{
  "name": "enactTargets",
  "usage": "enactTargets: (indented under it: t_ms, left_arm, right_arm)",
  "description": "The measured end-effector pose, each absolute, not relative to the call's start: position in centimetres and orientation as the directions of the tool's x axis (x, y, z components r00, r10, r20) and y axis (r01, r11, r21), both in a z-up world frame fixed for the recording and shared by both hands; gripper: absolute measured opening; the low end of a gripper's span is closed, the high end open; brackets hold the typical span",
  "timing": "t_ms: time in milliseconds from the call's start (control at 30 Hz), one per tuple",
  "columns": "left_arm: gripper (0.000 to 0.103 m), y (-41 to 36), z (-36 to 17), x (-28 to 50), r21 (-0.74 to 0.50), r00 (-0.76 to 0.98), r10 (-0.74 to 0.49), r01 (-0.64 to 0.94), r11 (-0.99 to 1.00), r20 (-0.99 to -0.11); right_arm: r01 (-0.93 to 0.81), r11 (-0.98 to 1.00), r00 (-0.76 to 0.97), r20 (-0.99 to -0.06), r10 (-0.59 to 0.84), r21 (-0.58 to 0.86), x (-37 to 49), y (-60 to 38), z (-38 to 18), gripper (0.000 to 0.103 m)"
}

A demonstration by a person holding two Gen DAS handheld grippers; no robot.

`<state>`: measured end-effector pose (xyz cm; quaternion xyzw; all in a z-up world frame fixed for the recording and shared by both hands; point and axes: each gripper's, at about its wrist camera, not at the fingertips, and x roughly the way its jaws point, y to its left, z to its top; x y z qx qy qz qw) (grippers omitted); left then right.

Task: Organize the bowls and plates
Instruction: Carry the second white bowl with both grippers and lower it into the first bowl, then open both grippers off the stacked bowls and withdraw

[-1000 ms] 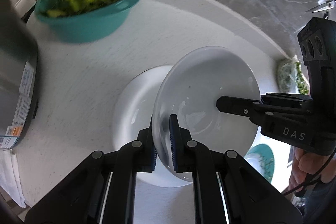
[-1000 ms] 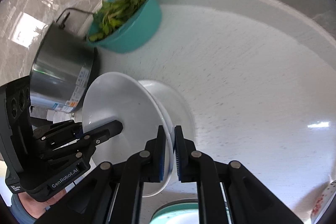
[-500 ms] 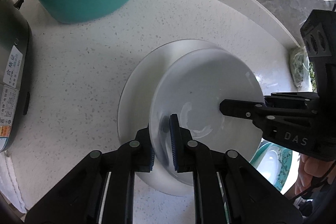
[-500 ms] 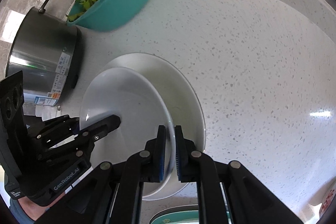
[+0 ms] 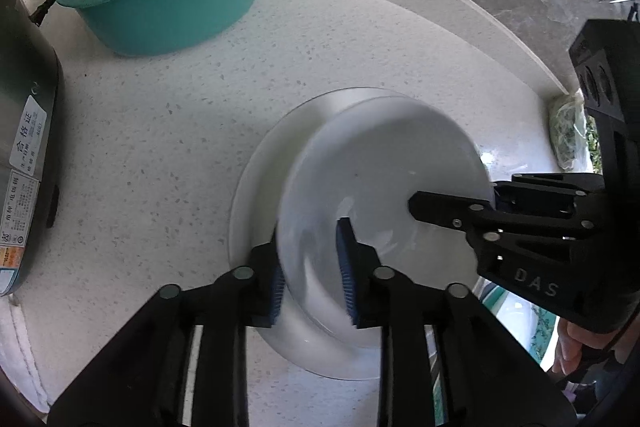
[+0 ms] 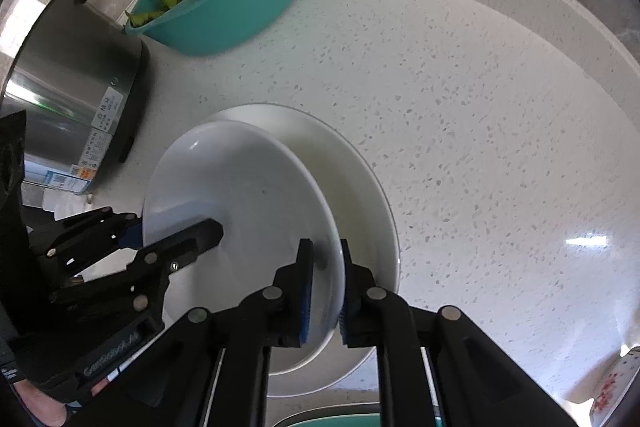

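Your left gripper is opening, its blue pads now standing off either side of the white bowl's near rim; the tool points steeply down at the counter. Your right gripper is also starting to part, with the same bowl's rim between its narrow jaws; whether its pads are pressing on it, I cannot tell. The bowl sits low centre, tilted inside a wider white plate. A teal basin of greens stands upper left
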<state>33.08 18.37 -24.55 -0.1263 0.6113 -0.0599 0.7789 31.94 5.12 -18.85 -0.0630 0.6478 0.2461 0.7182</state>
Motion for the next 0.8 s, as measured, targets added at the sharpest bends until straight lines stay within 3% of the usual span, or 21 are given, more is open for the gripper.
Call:
enactTargets:
  t_ms: [100, 267, 400, 467, 600, 667, 700, 767, 800]
  left_arm:
    - [0.046, 17.7, -24.4, 33.2, -0.299, 0.25, -0.28, -0.04, 0.953, -0.927]
    - [0.053, 17.8, -23.4, 32.7, -0.302, 0.285, -0.28, -0.037, 0.952, -0.917]
    - [0.07, 18.5, -22.3, 32.5, -0.295, 0.314, -0.268, -0.038, 0.955, -0.911]
    - [0.073, 18.9, -21.8, 32.3, -0.322, 0.326, -0.291, -0.043, 0.946, -0.899]
    - [0.079, 19.5, -21.0, 32.1, -0.323, 0.337, -0.293, -0.037, 0.946, -0.895]
    - [0.087, 19.5, -20.6, 32.0, -0.32, 0.34, -0.288, -0.04, 0.947, -0.895]
    - [0.097, 19.1, -20.6, 32.0, -0.313, 0.345, -0.281, -0.041, 0.949, -0.896]
    - [0.102, 19.5, -19.9, 31.8, -0.318, 0.356, -0.285, -0.039, 0.947, -0.89]
    - [0.102, 19.7, -19.7, 31.8, -0.319, 0.359, -0.285, -0.038, 0.947, -0.889]
  right_arm:
    - [-0.431, 0.873, 0.038, -0.962, 0.272, 0.229, 31.8, 5.4, -18.9, 0.015]
    - [-0.425, 0.877, 0.048, -0.961, 0.271, 0.226, 31.7, 5.2, -18.4, 0.015]
    - [-0.417, 0.882, 0.079, -0.958, 0.275, 0.219, 31.8, 4.8, -17.4, 0.018]
    - [-0.411, 0.885, 0.094, -0.955, 0.282, 0.22, 31.7, 4.5, -16.8, 0.028]
    - [-0.406, 0.883, 0.106, -0.948, 0.3, 0.234, 31.5, 4.3, -16.0, 0.033]
    - [-0.396, 0.883, 0.111, -0.942, 0.318, 0.251, 31.2, 4.1, -15.6, 0.039]
    - [-0.392, 0.883, 0.117, -0.938, 0.328, 0.259, 31.1, 3.7, -15.4, 0.041]
    - [-0.381, 0.883, 0.14, -0.927, 0.348, 0.274, 30.9, 2.9, -14.5, 0.063]
    - [-0.367, 0.884, 0.161, -0.916, 0.368, 0.29, 30.7, 2.1, -13.8, 0.065]
